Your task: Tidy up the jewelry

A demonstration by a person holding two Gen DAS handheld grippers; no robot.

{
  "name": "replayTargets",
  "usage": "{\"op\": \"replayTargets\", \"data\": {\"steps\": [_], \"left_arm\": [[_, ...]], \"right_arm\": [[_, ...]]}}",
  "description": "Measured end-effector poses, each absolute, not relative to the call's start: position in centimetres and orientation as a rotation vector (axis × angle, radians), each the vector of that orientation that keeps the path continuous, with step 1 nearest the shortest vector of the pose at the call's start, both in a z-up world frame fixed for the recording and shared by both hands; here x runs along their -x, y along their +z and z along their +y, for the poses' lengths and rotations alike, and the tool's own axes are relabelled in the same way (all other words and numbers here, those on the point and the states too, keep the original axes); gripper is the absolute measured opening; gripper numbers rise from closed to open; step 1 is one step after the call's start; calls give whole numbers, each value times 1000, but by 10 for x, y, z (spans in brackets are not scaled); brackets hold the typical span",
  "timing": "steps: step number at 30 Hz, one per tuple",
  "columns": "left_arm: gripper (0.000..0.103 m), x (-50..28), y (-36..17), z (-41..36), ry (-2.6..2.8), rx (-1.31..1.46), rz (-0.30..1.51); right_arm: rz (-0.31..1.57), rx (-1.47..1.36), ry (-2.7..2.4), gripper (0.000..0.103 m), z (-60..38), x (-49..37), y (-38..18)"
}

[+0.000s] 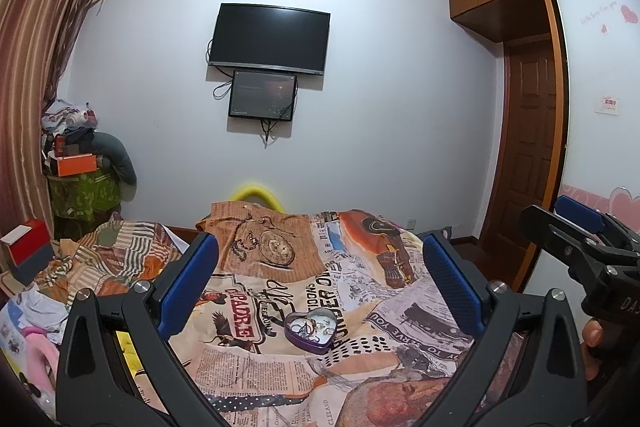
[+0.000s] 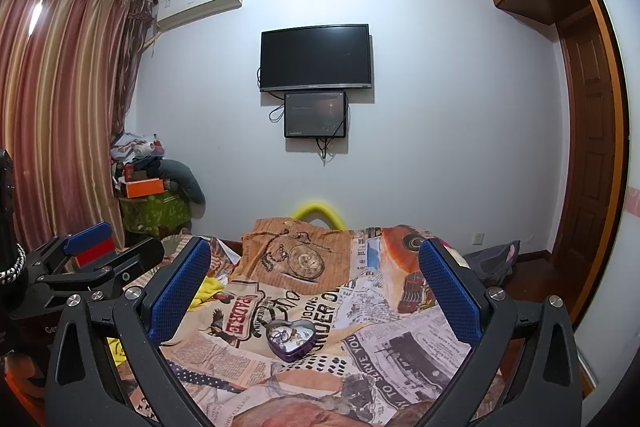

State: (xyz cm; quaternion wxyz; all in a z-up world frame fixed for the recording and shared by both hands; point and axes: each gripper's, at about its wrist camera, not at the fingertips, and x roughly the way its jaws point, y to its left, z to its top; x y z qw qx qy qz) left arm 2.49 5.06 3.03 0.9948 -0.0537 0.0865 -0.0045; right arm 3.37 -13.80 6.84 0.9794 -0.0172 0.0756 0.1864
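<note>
A purple heart-shaped tin (image 1: 310, 332) full of tangled jewelry lies open on the patterned bedspread (image 1: 248, 367). It also shows in the right wrist view (image 2: 291, 340). My left gripper (image 1: 318, 259) is open and empty, held above the bed with the tin between and beyond its blue pads. My right gripper (image 2: 314, 265) is open and empty too, at the same height. Each gripper shows at the edge of the other's view: the right one (image 1: 576, 231) and the left one (image 2: 100, 243).
A TV (image 1: 270, 37) and a small screen hang on the far wall. A pile of boxes and clothes (image 1: 80, 163) stands by the curtain at left. A wooden door (image 1: 532, 139) and wardrobe are at right. Clutter lies on the bed's left side (image 1: 36, 311).
</note>
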Motion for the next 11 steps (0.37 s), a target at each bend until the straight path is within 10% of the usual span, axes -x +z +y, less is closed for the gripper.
{"op": "replayTargets", "data": {"steps": [11], "left_arm": [[103, -30, 25, 43, -28, 69, 182]], "right_arm": [[174, 28, 377, 103, -137, -38, 64]]}}
